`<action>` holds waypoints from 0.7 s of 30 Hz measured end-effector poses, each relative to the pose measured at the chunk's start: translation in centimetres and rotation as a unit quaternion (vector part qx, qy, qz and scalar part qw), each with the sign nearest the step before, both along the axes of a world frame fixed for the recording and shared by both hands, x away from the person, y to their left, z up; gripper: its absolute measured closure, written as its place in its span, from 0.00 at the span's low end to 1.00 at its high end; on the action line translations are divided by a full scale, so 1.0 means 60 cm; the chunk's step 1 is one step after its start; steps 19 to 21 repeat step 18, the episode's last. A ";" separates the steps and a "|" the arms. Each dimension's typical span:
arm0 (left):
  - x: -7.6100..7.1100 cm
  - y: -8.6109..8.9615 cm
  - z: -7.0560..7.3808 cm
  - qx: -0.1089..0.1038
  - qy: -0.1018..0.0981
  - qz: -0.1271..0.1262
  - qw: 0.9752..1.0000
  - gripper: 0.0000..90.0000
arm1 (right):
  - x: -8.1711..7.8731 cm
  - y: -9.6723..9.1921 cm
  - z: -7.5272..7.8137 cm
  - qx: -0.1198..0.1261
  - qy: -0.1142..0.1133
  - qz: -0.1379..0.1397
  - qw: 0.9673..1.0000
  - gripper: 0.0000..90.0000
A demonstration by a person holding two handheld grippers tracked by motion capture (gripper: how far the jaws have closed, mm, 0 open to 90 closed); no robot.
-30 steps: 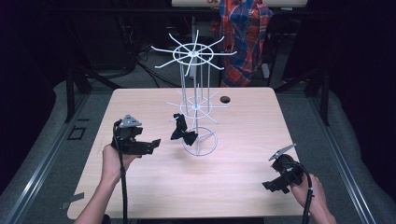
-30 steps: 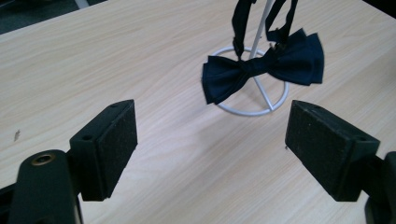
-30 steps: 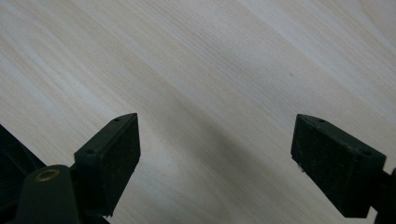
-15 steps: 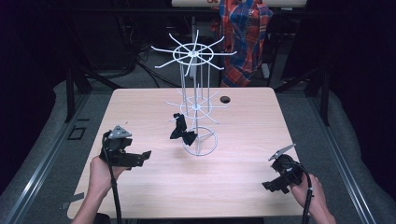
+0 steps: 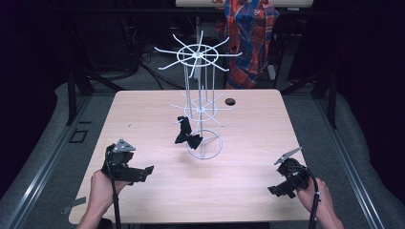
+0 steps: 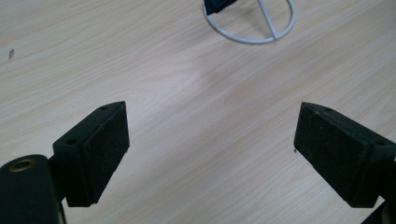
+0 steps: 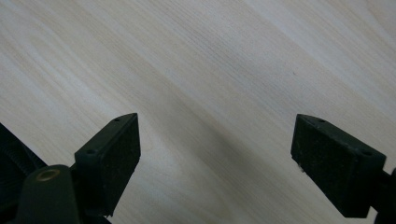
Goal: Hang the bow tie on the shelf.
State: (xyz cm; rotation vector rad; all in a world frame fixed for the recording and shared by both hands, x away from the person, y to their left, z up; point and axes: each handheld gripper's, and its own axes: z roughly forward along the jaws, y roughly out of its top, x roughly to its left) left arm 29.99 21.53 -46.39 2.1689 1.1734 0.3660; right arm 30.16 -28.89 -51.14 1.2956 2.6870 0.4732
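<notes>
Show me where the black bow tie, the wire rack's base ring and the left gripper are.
Black bow tie [image 5: 186, 138], high view, on its knot.
Base ring [image 6: 233, 38], left gripper view, on the near rim.
Left gripper [image 5: 145, 172], high view, between its fingertips.

Bright overhead light on the table [image 5: 143, 109], dark surroundings, soft shadows; gripper views slightly blurred.

Both claws [image 6: 212, 140] [image 7: 215, 154] wide apart, empty.
</notes>
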 end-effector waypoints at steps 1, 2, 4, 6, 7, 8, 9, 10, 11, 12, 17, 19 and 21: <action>-0.002 0.001 -0.003 0.000 -0.001 0.001 1.000 0.11 | 0.000 0.001 0.001 0.002 0.003 0.002 1.000 0.17; -0.003 0.003 -0.006 -0.001 0.001 0.003 1.000 0.12 | 0.000 0.001 0.001 0.003 0.003 0.003 1.000 0.17; -0.006 0.007 -0.011 -0.005 0.008 0.006 1.000 0.11 | 0.000 0.001 0.000 0.002 0.003 0.003 1.000 0.17; -0.007 0.008 -0.014 -0.004 0.007 0.007 1.000 0.11 | 0.000 0.001 -0.001 0.003 0.003 0.001 1.000 0.17; -0.008 0.010 -0.021 -0.003 0.020 0.005 1.000 0.11 | 0.001 0.002 -0.001 -0.002 0.003 0.003 1.000 0.17; -0.008 0.010 -0.021 -0.003 0.020 0.005 1.000 0.09 | 0.001 0.002 -0.001 -0.002 0.003 0.003 1.000 0.17; -0.011 0.010 -0.029 -0.007 0.032 0.004 0.999 0.09 | 0.001 0.002 -0.001 -0.003 0.003 0.004 1.000 0.17; -0.011 0.010 -0.029 -0.007 0.032 0.004 0.999 0.09 | 0.000 0.003 -0.001 0.001 0.003 0.002 1.000 0.17; -0.014 0.008 -0.036 -0.003 0.039 -0.001 0.999 0.08 | 0.000 0.003 -0.002 0.001 0.003 0.003 1.000 0.17; -0.014 0.008 -0.036 -0.003 0.039 -0.001 0.999 0.08 | 0.000 0.002 -0.001 -0.003 0.003 0.005 1.000 0.17; -0.016 0.009 -0.044 0.002 0.043 0.005 0.999 0.08 | 0.000 0.002 -0.002 -0.003 0.000 0.008 1.000 0.17; -0.015 0.009 -0.045 0.002 0.042 0.007 0.999 0.08 | 0.000 0.003 -0.002 -0.001 -0.004 0.006 1.000 0.17; -0.015 0.009 -0.045 0.002 0.042 0.007 0.999 0.08 | 0.000 0.003 -0.002 -0.001 -0.004 0.006 1.000 0.17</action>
